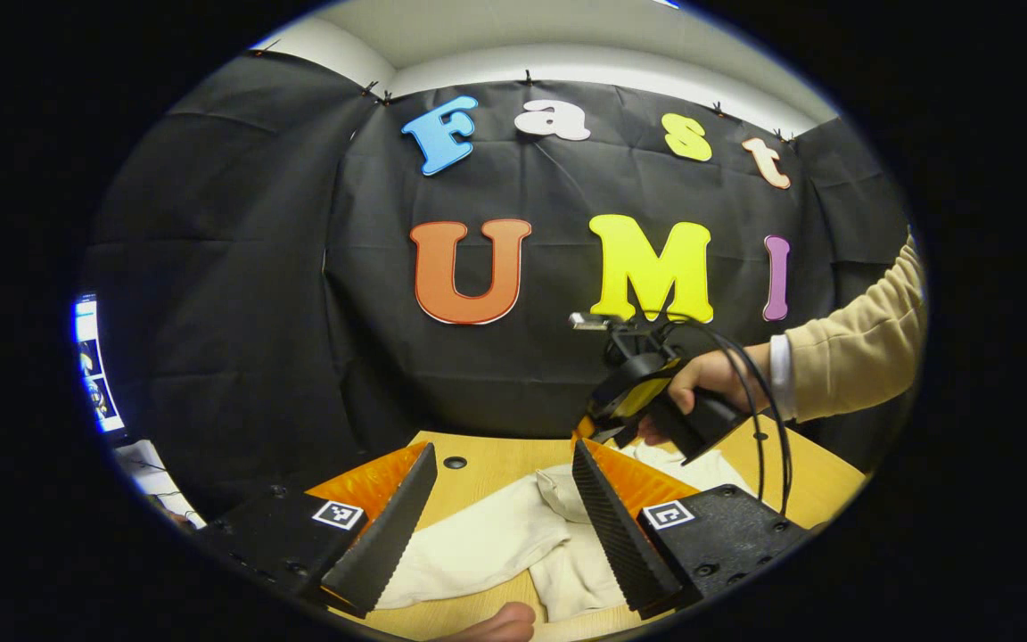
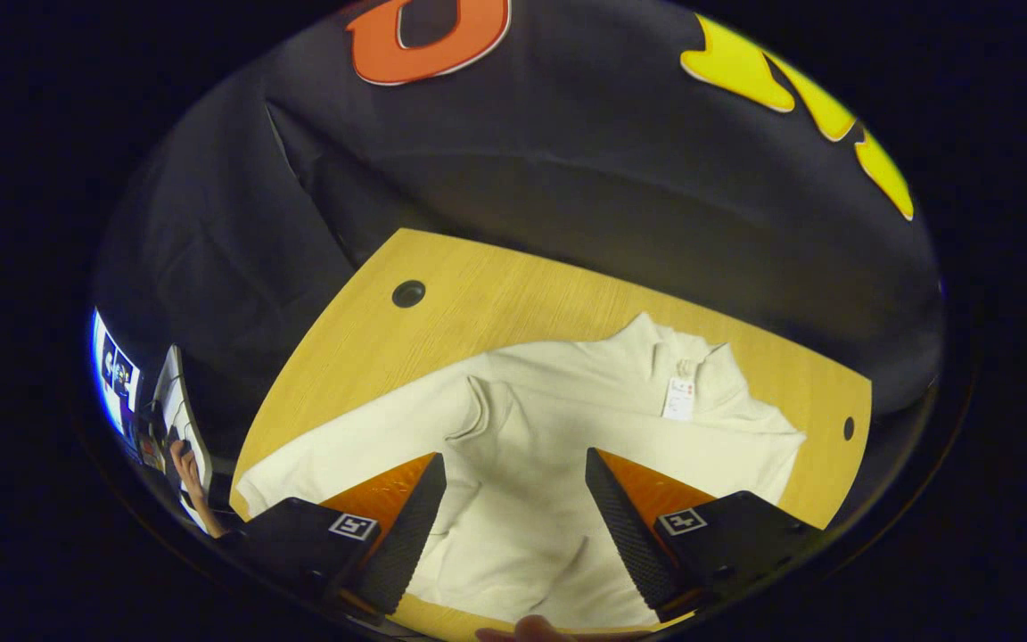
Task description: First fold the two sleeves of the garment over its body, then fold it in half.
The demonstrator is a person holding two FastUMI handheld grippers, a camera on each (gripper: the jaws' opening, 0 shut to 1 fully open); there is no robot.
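Observation:
A cream long-sleeved garment (image 2: 558, 428) lies flat on the wooden table (image 2: 478, 303), its collar and white label (image 2: 679, 399) toward the far edge. One sleeve (image 2: 335, 464) stretches out to the left in the right gripper view. My right gripper (image 2: 513, 526) hovers open above the garment's body with nothing between its fingers. My left gripper (image 1: 505, 526) is open too, low over crumpled cream cloth (image 1: 487, 535) near the table's front. Beyond it, a hand in a beige sleeve (image 1: 852, 348) holds the other gripper above the garment.
The table has a round cable hole (image 2: 408, 293) at the far left and a smaller one (image 2: 849, 428) at the right. Black cloth walls close in behind the table. A lit screen (image 2: 112, 374) stands off to the left.

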